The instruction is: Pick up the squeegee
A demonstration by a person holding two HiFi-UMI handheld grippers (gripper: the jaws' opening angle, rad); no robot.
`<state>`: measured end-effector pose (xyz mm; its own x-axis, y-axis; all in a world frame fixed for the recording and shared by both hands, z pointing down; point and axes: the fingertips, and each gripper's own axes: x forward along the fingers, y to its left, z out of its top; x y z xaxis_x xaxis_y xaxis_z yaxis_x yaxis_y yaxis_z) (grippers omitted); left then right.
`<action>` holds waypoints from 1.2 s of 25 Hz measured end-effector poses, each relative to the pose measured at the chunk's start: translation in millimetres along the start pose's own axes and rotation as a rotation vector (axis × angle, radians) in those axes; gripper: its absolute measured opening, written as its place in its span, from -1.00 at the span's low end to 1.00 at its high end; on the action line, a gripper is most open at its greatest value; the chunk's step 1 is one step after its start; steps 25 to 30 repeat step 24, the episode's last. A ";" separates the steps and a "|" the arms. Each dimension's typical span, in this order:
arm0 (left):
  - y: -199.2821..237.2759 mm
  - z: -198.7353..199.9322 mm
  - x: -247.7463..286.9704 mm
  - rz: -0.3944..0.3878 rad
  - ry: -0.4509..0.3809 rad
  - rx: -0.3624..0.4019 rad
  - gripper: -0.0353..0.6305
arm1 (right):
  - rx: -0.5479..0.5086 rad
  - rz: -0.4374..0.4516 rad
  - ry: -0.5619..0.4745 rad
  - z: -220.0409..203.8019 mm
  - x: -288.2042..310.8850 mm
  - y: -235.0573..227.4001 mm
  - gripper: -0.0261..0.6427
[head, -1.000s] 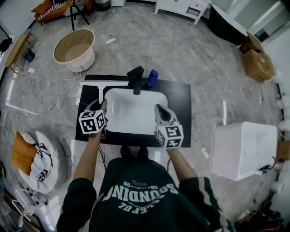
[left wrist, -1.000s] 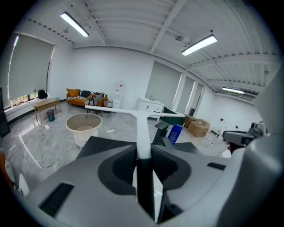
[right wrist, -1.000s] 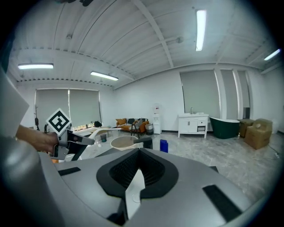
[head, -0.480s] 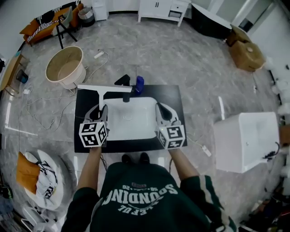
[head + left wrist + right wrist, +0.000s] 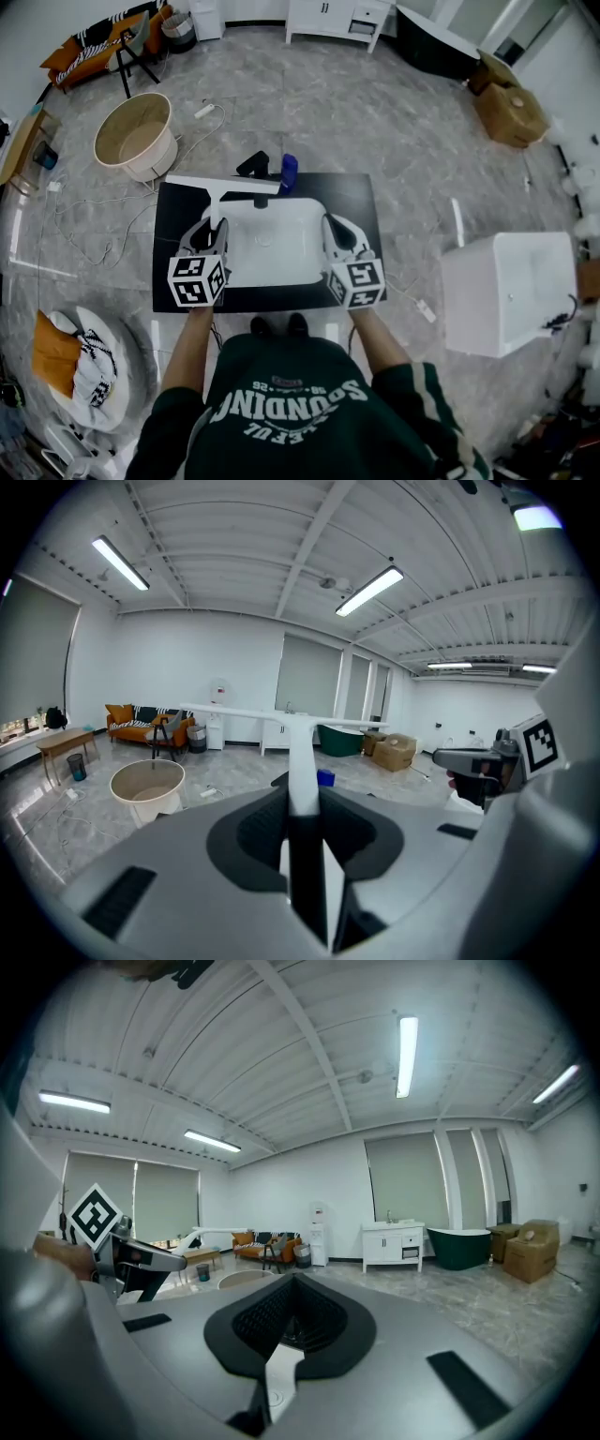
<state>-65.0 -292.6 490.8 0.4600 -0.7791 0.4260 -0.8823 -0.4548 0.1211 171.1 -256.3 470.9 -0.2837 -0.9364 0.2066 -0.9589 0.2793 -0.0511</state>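
Note:
The squeegee (image 5: 223, 184) is white and T-shaped, with a long blade across the top of a straight handle. My left gripper (image 5: 214, 229) is shut on the handle and holds it up over the black countertop (image 5: 366, 202), left of the sink. In the left gripper view the handle (image 5: 302, 761) runs up from between the jaws of the left gripper (image 5: 303, 803) to the blade. My right gripper (image 5: 331, 226) hovers over the right side of the sink, jaws shut with nothing in them. The right gripper view shows the right gripper (image 5: 292, 1283) closed, with the squeegee (image 5: 214, 1232) far left.
A white sink basin (image 5: 281, 274) is set in the countertop, with a black faucet (image 5: 255, 167) and a blue bottle (image 5: 289, 172) behind it. A beige tub (image 5: 141, 136) stands on the floor at the left, and a white box (image 5: 511, 292) at the right. Cables lie on the floor.
The left gripper has risen with the squeegee in its grip, and the blade now tilts slightly. The right gripper has risen a little too.

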 end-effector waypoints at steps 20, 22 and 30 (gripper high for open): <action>5.6 -6.4 -9.9 0.008 0.007 -0.005 -0.63 | 0.000 0.048 0.015 -1.3 7.0 17.1 -0.93; 5.4 -6.5 -10.7 0.008 0.007 -0.004 -0.63 | 0.002 0.049 0.015 -1.1 6.6 17.9 -0.93; 5.3 -6.4 -11.5 0.008 0.007 -0.004 -0.63 | 0.005 0.052 0.013 -1.7 6.6 18.4 -0.93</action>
